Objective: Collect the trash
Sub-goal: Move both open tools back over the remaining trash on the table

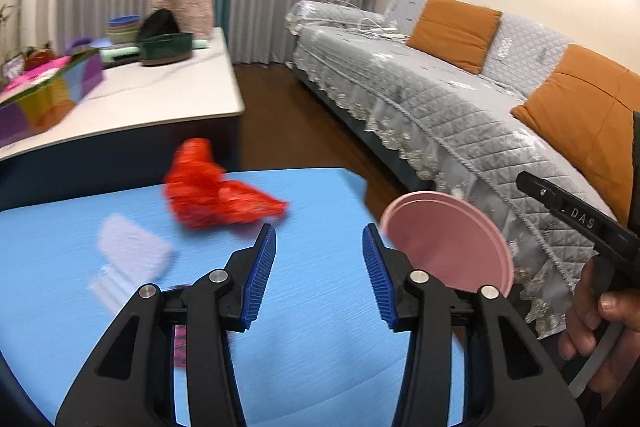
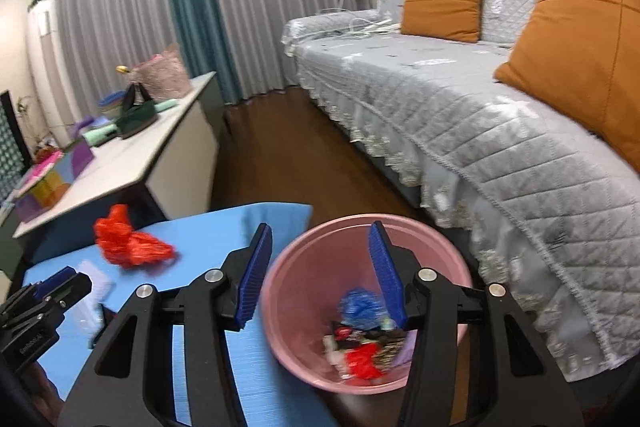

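A crumpled red plastic bag (image 1: 212, 189) lies on the blue table (image 1: 312, 307), ahead and left of my open, empty left gripper (image 1: 319, 247). A pale wrapper (image 1: 132, 253) lies left of it. A pink bin (image 2: 320, 291) stands past the table's right edge, holding a blue wad (image 2: 360, 307), red scraps and dark wrappers. My right gripper (image 2: 320, 251) is open and empty above the bin's near-left rim. The red bag also shows in the right wrist view (image 2: 130, 245), and the bin in the left wrist view (image 1: 456, 247).
A white-topped cabinet (image 1: 160, 99) behind the table carries boxes, bowls and a dark green bag. A grey quilted sofa (image 2: 460, 99) with orange cushions runs along the right. Dark wood floor (image 2: 288, 147) lies between. The left gripper (image 2: 44, 307) shows at the right view's left edge.
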{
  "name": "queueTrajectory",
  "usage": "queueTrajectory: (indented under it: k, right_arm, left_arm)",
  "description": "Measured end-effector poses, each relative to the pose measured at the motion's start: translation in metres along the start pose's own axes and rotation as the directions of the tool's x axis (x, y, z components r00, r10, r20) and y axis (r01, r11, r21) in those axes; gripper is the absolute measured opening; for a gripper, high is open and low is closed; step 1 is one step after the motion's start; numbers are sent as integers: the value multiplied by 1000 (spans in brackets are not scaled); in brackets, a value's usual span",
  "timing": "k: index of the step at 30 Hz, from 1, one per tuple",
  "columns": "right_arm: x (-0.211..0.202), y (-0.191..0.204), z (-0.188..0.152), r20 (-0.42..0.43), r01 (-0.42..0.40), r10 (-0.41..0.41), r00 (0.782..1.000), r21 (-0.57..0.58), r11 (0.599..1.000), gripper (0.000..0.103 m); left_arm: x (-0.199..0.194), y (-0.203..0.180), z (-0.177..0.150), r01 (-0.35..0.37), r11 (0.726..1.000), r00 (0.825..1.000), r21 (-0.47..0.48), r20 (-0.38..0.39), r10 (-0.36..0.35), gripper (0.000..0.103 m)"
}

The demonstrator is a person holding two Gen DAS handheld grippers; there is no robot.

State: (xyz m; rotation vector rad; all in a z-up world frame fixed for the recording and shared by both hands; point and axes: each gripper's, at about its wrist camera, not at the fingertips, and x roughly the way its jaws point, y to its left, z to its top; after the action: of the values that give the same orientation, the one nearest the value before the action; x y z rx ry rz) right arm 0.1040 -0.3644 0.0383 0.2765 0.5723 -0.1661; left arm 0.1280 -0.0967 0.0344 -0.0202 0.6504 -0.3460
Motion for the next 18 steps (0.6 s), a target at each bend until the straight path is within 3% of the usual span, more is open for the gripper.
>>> queueTrajectory:
  k: [7,14,18]
  right_arm:
    - [-12,44,-14,37,-43,46,998,-73,996,47]
    - [-13,79,-29,-53,-198,194,980,-80,977,45]
    - [-7,106,-41,-102,-270,261,960,-93,958,45]
  left_arm:
    - [-36,52,-8,-111,993,993,-33,37,112,57]
    - [-59,109,-27,-228,967,970,-111,56,235,57]
    - [-64,143,-35,-236,951,967,-199,46,250,53]
